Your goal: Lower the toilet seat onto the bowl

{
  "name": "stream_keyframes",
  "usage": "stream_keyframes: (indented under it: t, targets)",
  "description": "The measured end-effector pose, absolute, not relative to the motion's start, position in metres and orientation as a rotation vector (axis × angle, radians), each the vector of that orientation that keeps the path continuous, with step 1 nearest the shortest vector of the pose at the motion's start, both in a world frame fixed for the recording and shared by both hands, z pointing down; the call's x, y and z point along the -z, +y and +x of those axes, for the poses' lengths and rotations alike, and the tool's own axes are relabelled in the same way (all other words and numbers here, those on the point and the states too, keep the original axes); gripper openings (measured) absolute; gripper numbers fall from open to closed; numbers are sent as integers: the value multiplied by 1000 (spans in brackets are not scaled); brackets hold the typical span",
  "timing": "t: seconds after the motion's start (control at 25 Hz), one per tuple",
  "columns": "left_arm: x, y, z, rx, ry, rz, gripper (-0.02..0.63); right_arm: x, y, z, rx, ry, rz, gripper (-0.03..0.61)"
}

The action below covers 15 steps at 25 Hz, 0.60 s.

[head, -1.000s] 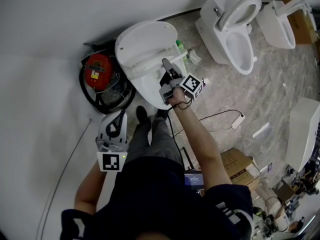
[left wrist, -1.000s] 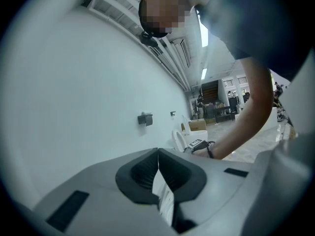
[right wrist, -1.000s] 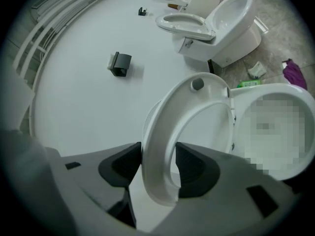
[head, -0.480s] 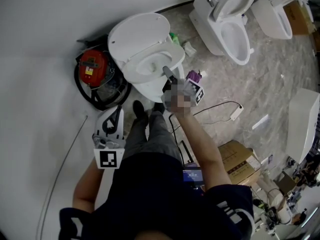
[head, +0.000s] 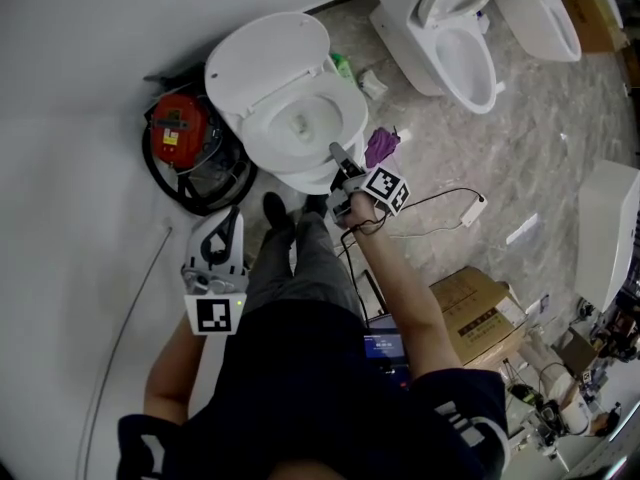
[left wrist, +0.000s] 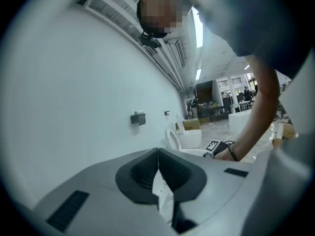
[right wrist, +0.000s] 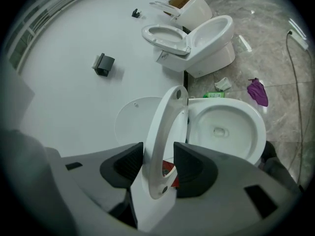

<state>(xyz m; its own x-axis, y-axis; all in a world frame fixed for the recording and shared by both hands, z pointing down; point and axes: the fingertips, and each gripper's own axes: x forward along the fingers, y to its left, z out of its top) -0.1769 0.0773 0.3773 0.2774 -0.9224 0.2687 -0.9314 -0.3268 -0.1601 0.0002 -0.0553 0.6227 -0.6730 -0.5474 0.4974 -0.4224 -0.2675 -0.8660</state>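
**A:** We're on a stone-patterned floor (head: 530,158) beside a plain white wall (head: 70,88), with other toilets (head: 450,28) in a row further along. Where's the seat?

**B:** Right between the jaws of our right gripper (head: 338,156). The seat (right wrist: 165,132) stands on edge there, only partway down. The raised lid (right wrist: 133,124) lies beyond the jaws on one side and the open bowl (right wrist: 256,132) beyond them on the other.

**A:** Do we have a real hold on it?

**B:** We think so. The jaws have just been closing, and both pads sit against the seat's front rim.

**A:** So how do we bring it down well?

**B:** We should follow the arc of the hinge rather than pull straight toward ourselves. The grip wants to be light enough for the rim to turn between the pads. Near the bowl we slow down so nothing slams, and we let go only once the seat lies flat.

**A:** And our arms?

**B:** Our right arm (head: 400,278) reaches out almost straight, with the gripper tilted down at the front of the bowl. Our left arm is bent at our side. The left gripper (left wrist: 158,151) is well apart from the toilet, its jaws closed on nothing.
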Motion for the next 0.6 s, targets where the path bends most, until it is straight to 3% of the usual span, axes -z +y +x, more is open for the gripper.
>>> stream_keyframes:
  t: [0.6]
  targets:
    - [-395,82,-168,-534,-1738,2521,25,-678,-26,43,2139,1764,-1376,198]
